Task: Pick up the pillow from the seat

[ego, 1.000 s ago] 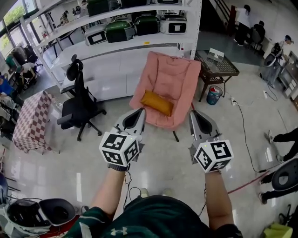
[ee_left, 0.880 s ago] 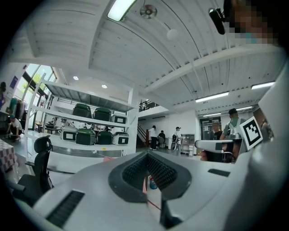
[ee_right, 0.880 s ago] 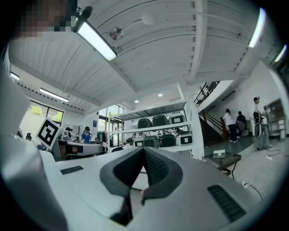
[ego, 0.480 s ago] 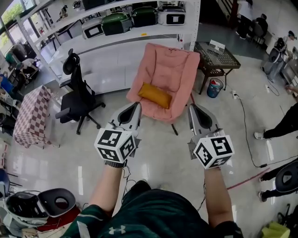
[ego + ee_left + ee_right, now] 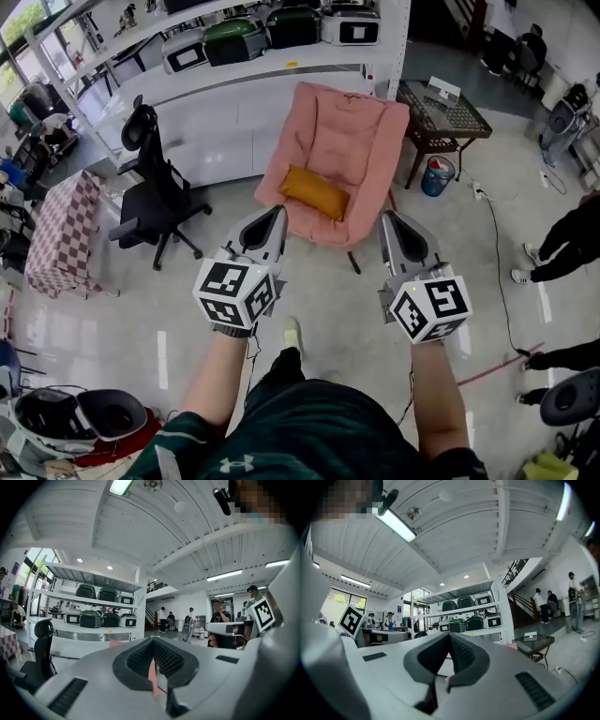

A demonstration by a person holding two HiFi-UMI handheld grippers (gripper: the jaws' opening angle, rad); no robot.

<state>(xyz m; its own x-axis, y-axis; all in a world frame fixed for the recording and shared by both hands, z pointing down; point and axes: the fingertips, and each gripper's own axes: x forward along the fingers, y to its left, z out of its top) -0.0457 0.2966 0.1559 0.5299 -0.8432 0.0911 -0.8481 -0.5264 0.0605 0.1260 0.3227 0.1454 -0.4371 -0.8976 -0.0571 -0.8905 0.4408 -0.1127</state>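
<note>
An orange-yellow pillow [image 5: 314,191] lies on the seat of a pink padded chair [image 5: 344,141] in the head view. My left gripper [image 5: 278,210] is held level in front of the chair's left front edge, jaws shut and empty. My right gripper [image 5: 386,217] is level by the chair's right front corner, also shut with nothing in it. Both are short of the pillow, apart from it. In the left gripper view the left gripper [image 5: 153,640] shows closed jaws with a strip of the pink chair [image 5: 153,677] through the slit. In the right gripper view the right gripper [image 5: 449,635] is closed too.
A black office chair [image 5: 155,202] stands left of the pink chair, a checkered cloth-covered table [image 5: 64,234] further left. White shelves [image 5: 234,70] with cases stand behind. A dark side table [image 5: 439,108] and blue bin [image 5: 436,175] are at the right, with a cable [image 5: 502,291] on the floor. People stand at the right edge.
Both grippers have moved forward towards the pink chair and a little lower, staying shut. The person has stepped forward, a foot now showing below.
</note>
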